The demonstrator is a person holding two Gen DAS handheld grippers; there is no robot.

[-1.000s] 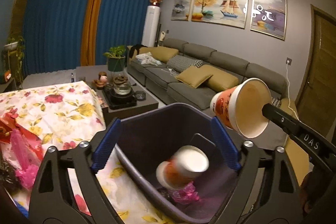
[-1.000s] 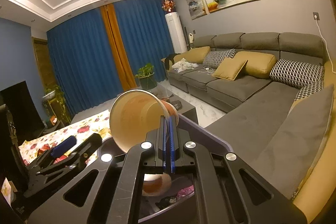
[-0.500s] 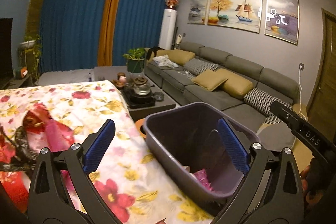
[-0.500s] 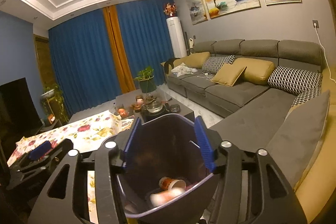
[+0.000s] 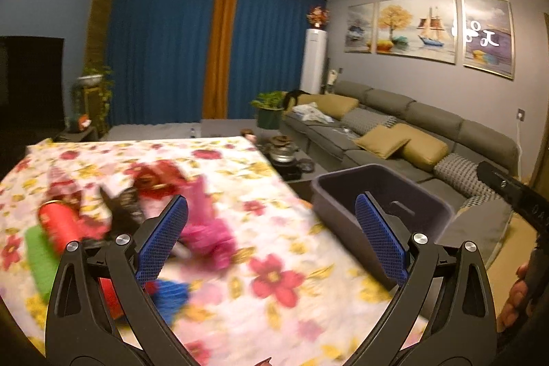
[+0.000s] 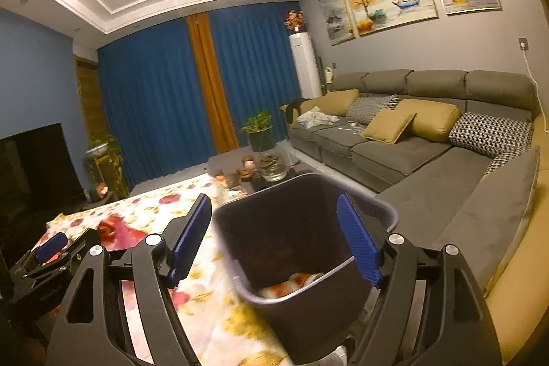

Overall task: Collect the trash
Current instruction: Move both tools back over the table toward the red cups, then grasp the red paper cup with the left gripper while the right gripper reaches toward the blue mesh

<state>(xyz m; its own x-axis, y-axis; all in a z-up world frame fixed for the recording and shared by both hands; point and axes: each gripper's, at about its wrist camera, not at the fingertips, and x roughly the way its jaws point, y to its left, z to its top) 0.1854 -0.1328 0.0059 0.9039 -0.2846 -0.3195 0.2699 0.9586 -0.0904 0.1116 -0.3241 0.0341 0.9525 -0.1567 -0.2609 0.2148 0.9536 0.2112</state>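
My left gripper (image 5: 271, 228) is open and empty above the floral tablecloth (image 5: 274, 280). Just past its left pad lies a blurred pile of trash: a pink wrapper (image 5: 206, 228), a red cylinder (image 5: 58, 225), a green piece (image 5: 37, 252) and a blue piece (image 5: 171, 294). The dark purple bin (image 5: 377, 191) stands at the table's right edge. My right gripper (image 6: 274, 204) hovers over the bin (image 6: 302, 228); its jaws are opening with nothing between them. Paper cups (image 6: 295, 283) lie at the bin's bottom.
A grey sofa (image 6: 411, 153) with yellow cushions runs along the right wall. A low tea table (image 6: 267, 174) with a kettle and a potted plant stands beyond the floral table. A dark TV (image 6: 34, 170) is at the left. A hand (image 5: 514, 297) holds the right gripper.
The right gripper let go of the paper cup, which dropped into the bin, and its jaws spread. The left gripper swung left from the bin to the trash pile on the table.
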